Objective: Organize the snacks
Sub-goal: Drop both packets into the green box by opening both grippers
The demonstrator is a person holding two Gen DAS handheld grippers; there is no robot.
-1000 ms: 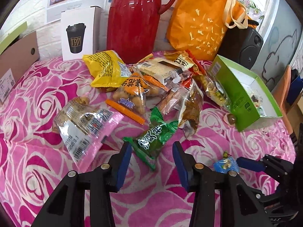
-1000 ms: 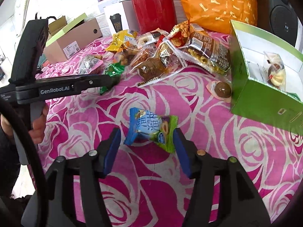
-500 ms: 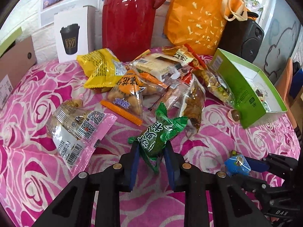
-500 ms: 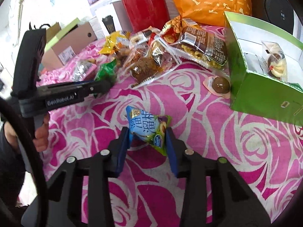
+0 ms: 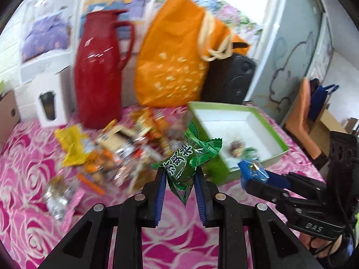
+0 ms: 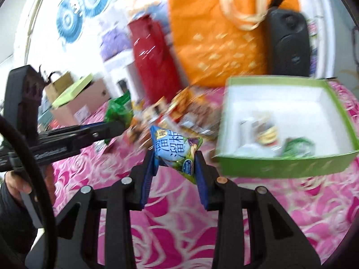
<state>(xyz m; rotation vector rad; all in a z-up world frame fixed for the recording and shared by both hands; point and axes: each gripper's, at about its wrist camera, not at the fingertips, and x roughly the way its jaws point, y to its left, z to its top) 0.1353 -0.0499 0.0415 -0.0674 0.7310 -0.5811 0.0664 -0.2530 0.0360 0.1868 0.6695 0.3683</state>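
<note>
Left claw [image 5: 180, 179] pinched on green packet [image 5: 187, 163], right claw [image 6: 176, 159] on blue packet [image 6: 174, 150]. Probably light, crinkly, slippery; best gripped mid-body, gently, over green box [image 6: 280, 168].

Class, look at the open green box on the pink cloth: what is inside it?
Inside the green box lie a few wrapped snacks, one of them green, on its white floor. Blur hides what they are, and the near wall covers the front strip of the floor.
</note>
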